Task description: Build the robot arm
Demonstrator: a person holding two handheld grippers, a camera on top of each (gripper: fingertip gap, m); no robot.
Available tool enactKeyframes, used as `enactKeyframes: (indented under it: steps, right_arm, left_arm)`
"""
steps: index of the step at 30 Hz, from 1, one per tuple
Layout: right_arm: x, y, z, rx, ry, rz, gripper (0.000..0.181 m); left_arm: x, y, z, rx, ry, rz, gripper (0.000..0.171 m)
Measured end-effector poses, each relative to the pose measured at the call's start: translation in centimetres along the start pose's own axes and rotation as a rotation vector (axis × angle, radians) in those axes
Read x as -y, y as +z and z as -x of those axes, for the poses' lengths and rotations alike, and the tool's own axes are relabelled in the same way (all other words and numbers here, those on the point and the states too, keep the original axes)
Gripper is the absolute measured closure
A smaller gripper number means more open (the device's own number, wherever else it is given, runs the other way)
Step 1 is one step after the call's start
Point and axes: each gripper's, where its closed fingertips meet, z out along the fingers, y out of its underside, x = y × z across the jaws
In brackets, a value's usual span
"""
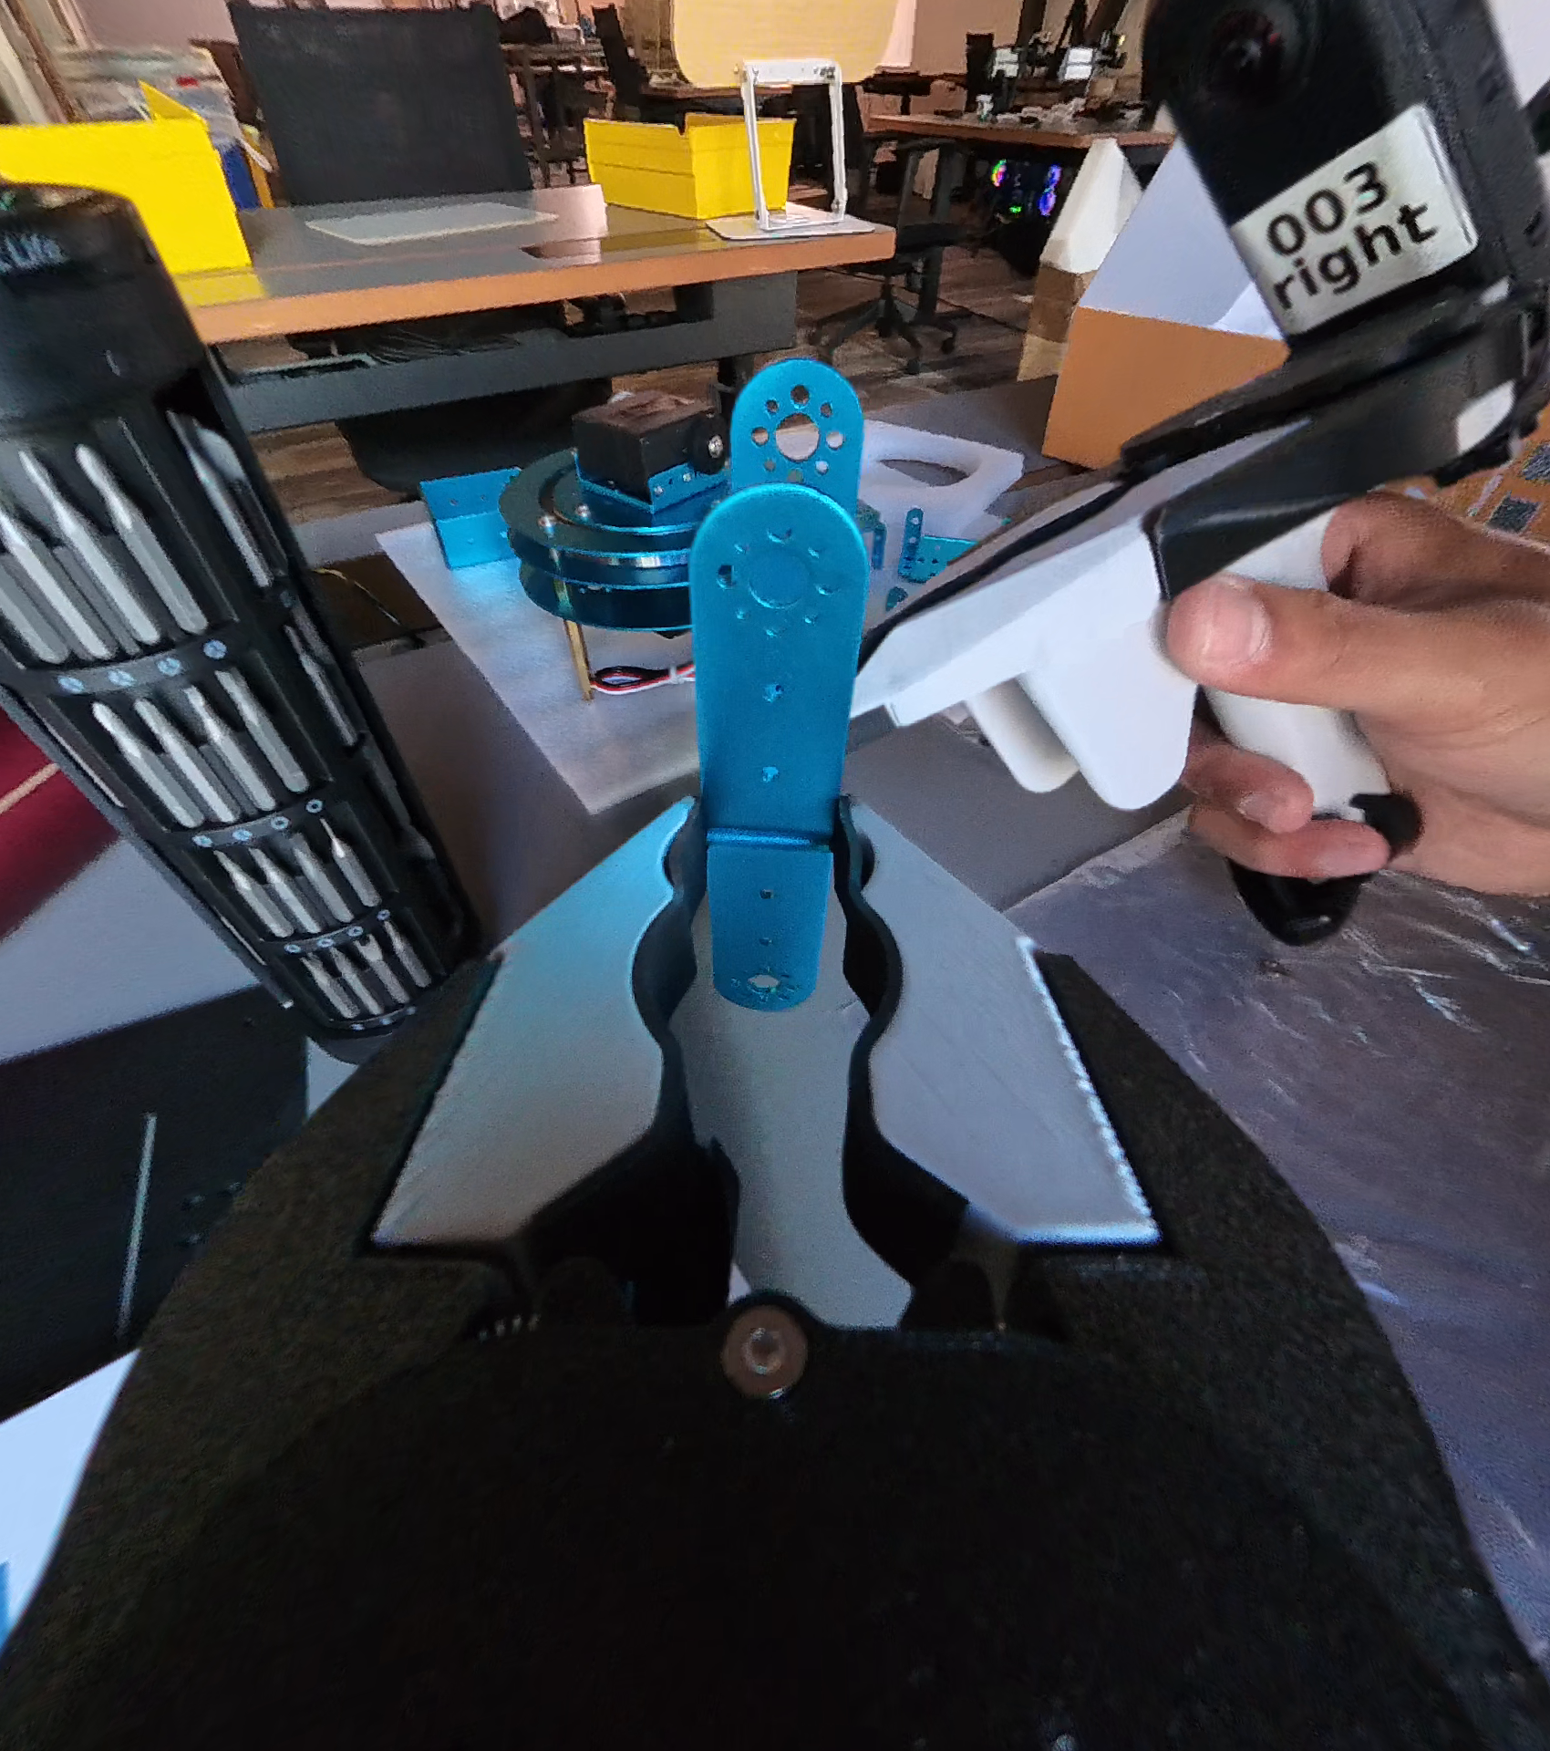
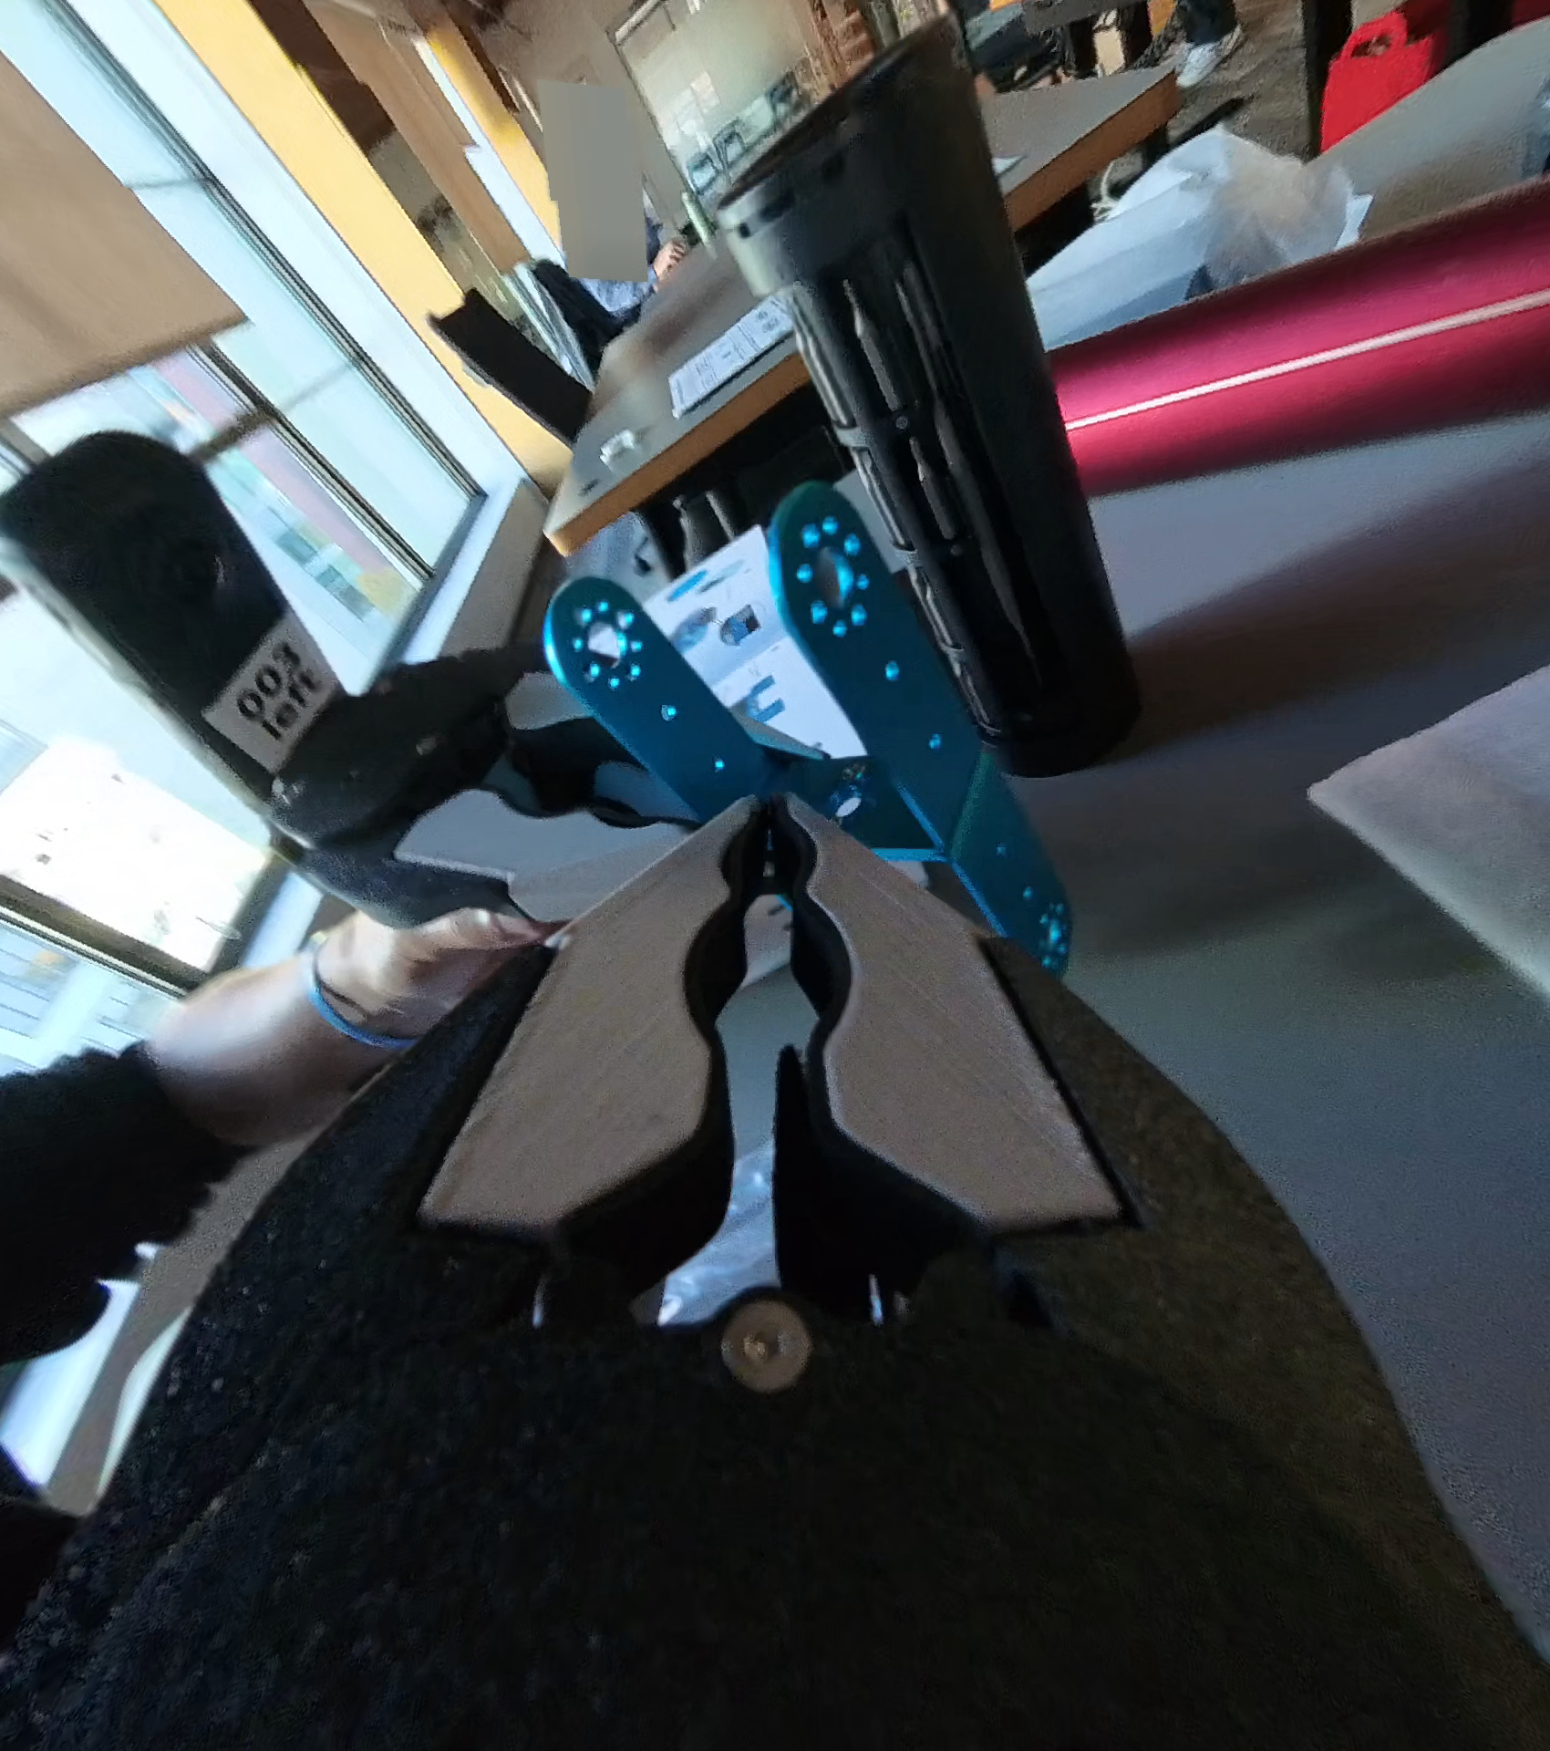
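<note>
Clamping blue bracket (image 1: 776, 758): left gripper (image 1: 766, 824) | right gripper (image 2: 766, 820) closed, seen right view only

Workshop-like office: desks (image 1: 506, 265), yellow parts bins (image 1: 686, 161), screwdriver-bit rack (image 1: 137, 606)

Blue anodized U-bracket (image 1: 776, 663): two long perforated arms with rounded ends, each end carrying a ring of small holes round a centre bore, joined by a short cross plate; one arm runs past the plate as a short tab (image 1: 766, 933). In the left wrist view it stands upright, lifted off the table, near arm hiding most of the far one. In the right wrist view the bracket (image 2: 885, 682) tilts, arms fanning up and apart, a silver screw on the cross plate.
</note>
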Motion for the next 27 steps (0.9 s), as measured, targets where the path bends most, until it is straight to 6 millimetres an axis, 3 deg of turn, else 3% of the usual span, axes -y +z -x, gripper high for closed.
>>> enactKeyframes:
  steps: [4,10,27]
  right_arm:
    - [0.69,0.07,-0.21,0.026,0.164,-0.059,0.181]
    - [0.6,0.17,-0.54,0.028,0.261,-0.055,0.181]
    - [0.11,0.39,-0.46,0.025,0.264,-0.021,0.181]
  left_arm:
    - [0.22,0.03,-0.53,-0.014,0.008,-0.011,0.146]
    - [0.2,-0.04,-0.26,-0.013,-0.015,-0.011,0.146]
    - [-0.05,0.11,-0.33,-0.014,-0.007,0.002,0.146]
